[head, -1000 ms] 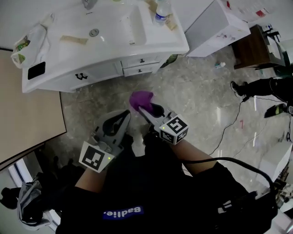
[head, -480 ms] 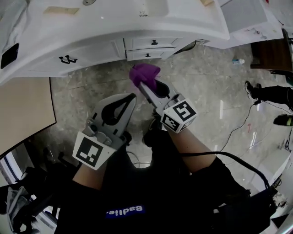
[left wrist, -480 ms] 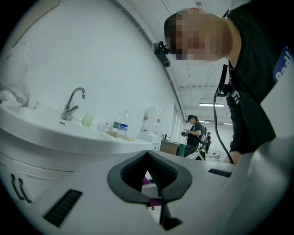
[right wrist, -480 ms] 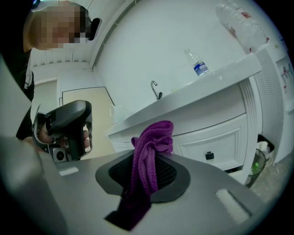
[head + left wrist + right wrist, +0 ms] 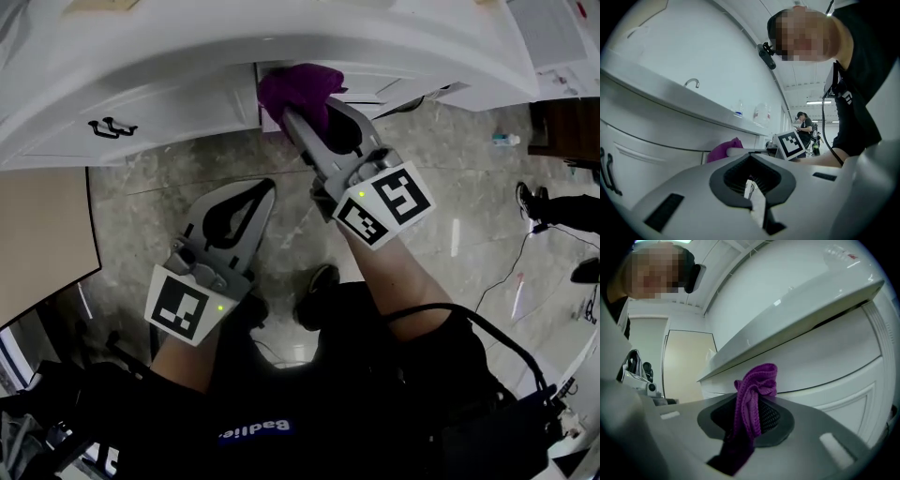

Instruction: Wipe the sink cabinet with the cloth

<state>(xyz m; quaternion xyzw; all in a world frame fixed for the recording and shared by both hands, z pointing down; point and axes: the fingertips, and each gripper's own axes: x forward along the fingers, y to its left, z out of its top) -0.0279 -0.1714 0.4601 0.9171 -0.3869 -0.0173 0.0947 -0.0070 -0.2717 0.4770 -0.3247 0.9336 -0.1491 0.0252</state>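
Right tongs (image 5: 292, 111) clamp the purple cloth (image 5: 302, 84) at the sink cabinet (image 5: 159, 117) front, left tongs (image 5: 265, 187) closed empty; press flat and wipe in overlapping passes.

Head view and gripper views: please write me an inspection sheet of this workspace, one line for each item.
Surface: white sink cabinet front, no stain seen.
Job's things: purple cloth at the cabinet front; contact unclear.
Clutter: small bottle on the floor.
Grippers: right gripper fingers shut on the cloth; left gripper shut, empty, low over the floor.
Cables: black cable behind the right arm; thin cable on the floor.
Surroundings: another person's shoe at the right.
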